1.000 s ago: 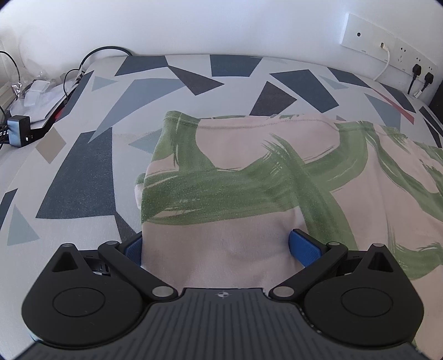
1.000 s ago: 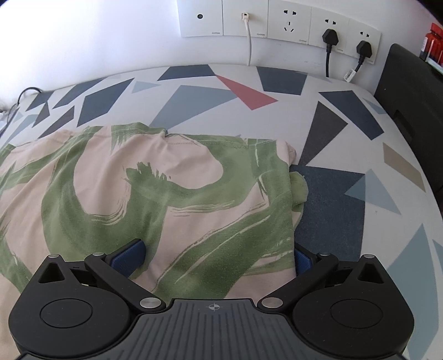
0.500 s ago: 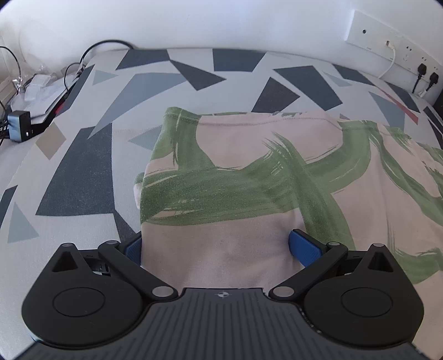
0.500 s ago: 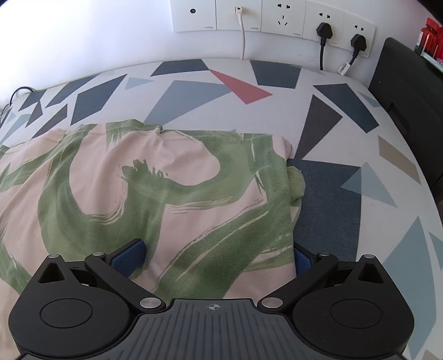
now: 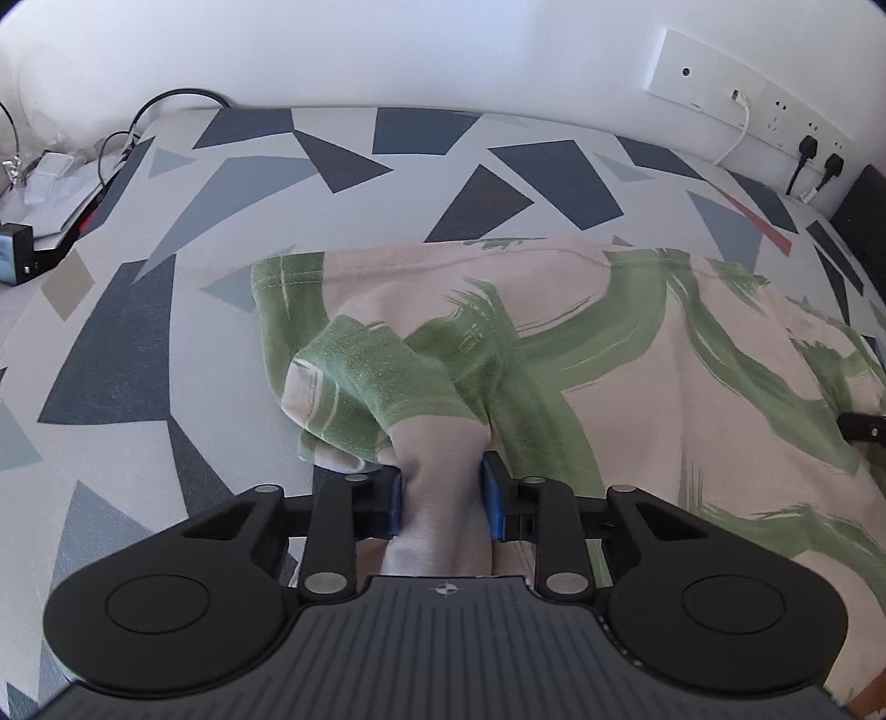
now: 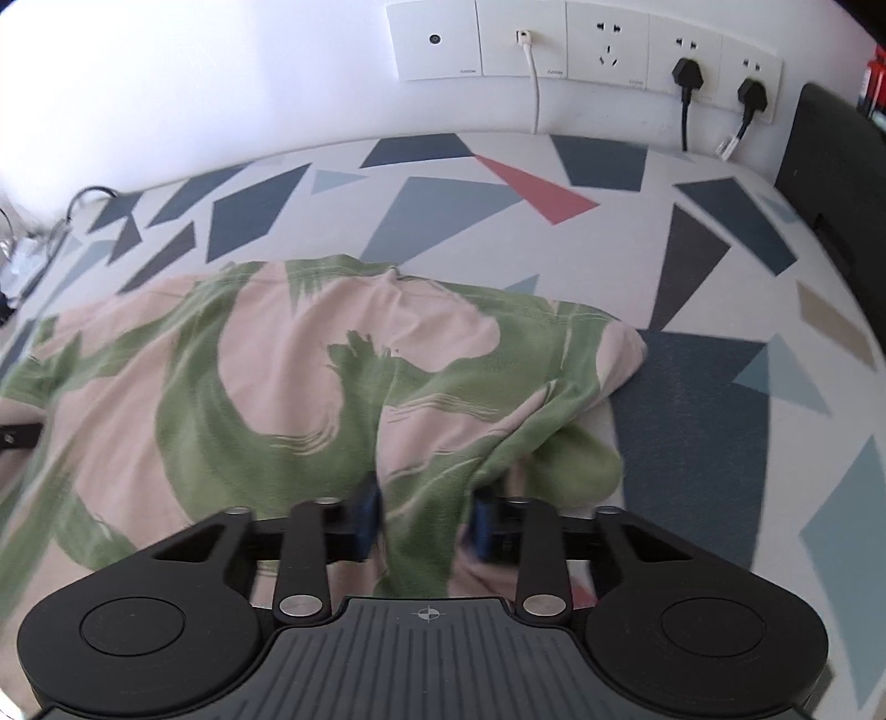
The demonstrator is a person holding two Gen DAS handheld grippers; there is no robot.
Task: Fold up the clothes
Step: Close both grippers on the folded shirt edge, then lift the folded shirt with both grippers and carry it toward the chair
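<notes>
We have the pink-and-green garment (image 5: pixel 637 387) spread on the patterned bedsheet (image 5: pixel 138 360), its long axis running nine to three between our hands. The left gripper (image 5: pixel 443 493) and right gripper (image 6: pixel 426 515) are closing, each pinching a bunched near-edge corner; the free far hem lies toward twelve.

sheet (image 5: pixel 138 343) geometric print | wall sockets (image 6: pixel 587 47) | black plugs (image 6: pixel 686 72)

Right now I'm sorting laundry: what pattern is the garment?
Pale pink with green brushstrokes; right wrist view shows it best.
</notes>
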